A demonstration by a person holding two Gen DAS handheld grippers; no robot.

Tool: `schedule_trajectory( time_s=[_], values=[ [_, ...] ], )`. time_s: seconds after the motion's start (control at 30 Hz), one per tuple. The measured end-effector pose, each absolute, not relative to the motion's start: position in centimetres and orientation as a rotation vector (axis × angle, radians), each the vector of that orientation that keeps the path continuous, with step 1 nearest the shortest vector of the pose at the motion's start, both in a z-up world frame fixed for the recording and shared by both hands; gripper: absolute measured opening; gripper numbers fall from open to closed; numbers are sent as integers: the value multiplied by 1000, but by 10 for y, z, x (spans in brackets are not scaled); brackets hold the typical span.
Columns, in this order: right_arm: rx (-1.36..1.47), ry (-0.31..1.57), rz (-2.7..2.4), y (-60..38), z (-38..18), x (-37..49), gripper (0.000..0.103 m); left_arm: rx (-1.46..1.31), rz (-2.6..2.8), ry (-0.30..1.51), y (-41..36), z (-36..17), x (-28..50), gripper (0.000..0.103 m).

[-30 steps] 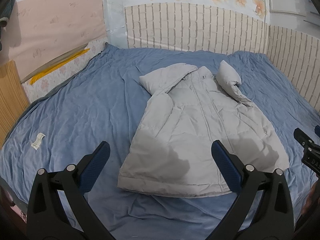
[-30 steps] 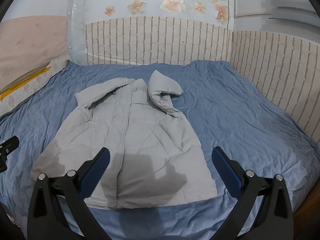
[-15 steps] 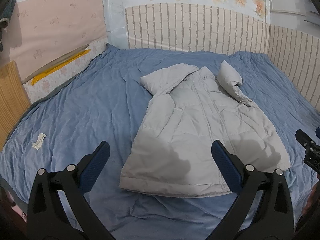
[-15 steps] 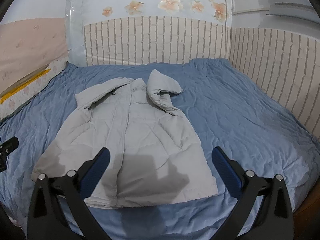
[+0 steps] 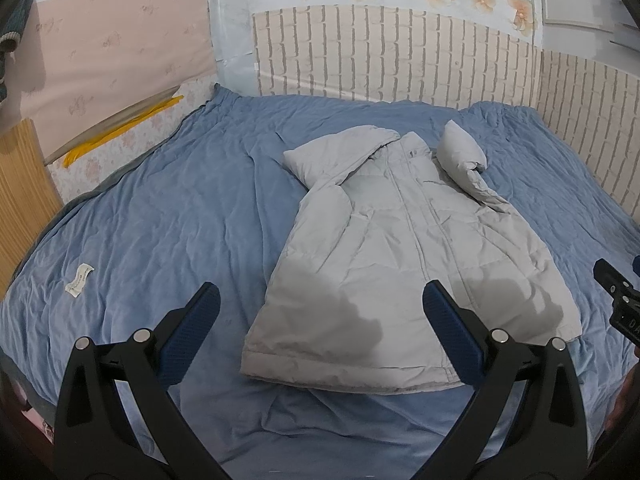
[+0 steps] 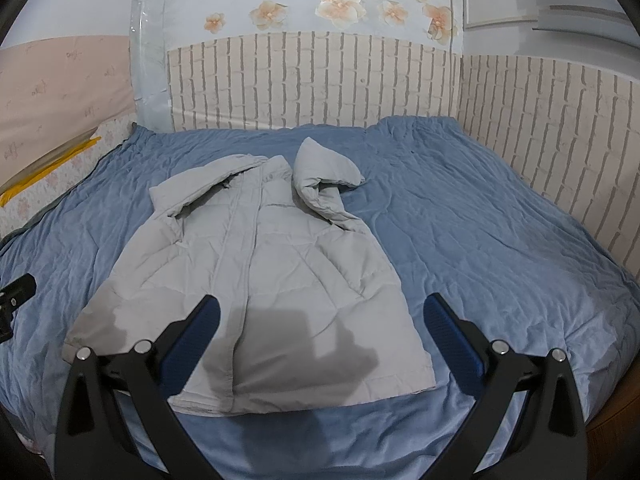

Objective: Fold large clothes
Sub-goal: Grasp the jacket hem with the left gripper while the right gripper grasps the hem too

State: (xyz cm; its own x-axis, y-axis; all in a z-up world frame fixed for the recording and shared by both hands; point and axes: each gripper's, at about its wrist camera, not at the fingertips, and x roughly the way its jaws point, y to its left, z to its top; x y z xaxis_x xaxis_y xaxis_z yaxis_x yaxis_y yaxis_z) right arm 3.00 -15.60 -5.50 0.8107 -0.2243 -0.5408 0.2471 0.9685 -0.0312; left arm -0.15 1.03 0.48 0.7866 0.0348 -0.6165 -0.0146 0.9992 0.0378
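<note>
Grey padded jacket (image 5: 404, 264) is lying flat on the bed (image 5: 168, 216); both grippers, left gripper (image 5: 320, 312) and right gripper (image 6: 322, 320), are being held wide, empty; hem corners should be pinched evenly.

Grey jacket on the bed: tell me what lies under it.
The grey jacket lies flat on the blue bedspread, which shows all around it. Whatever else may sit beneath the jacket is covered. Both grippers, left and right, hang open above its hem, apart from it.

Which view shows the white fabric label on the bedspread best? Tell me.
The left wrist view: the white fabric label lies unobstructed on the blue bedspread, left of the grey jacket. The right wrist view does not show it.
</note>
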Motion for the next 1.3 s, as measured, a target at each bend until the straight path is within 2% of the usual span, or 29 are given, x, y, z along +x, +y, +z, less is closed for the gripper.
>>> schedule_trajectory(
  time_s=[0.8, 1.3],
  values=[
    [56, 633, -252, -164, -68, 39, 101, 37, 33, 691, 12, -5, 3, 100],
    [-51, 830, -394, -242, -155, 99, 101, 54, 35, 880, 45, -96, 79, 99]
  ],
)
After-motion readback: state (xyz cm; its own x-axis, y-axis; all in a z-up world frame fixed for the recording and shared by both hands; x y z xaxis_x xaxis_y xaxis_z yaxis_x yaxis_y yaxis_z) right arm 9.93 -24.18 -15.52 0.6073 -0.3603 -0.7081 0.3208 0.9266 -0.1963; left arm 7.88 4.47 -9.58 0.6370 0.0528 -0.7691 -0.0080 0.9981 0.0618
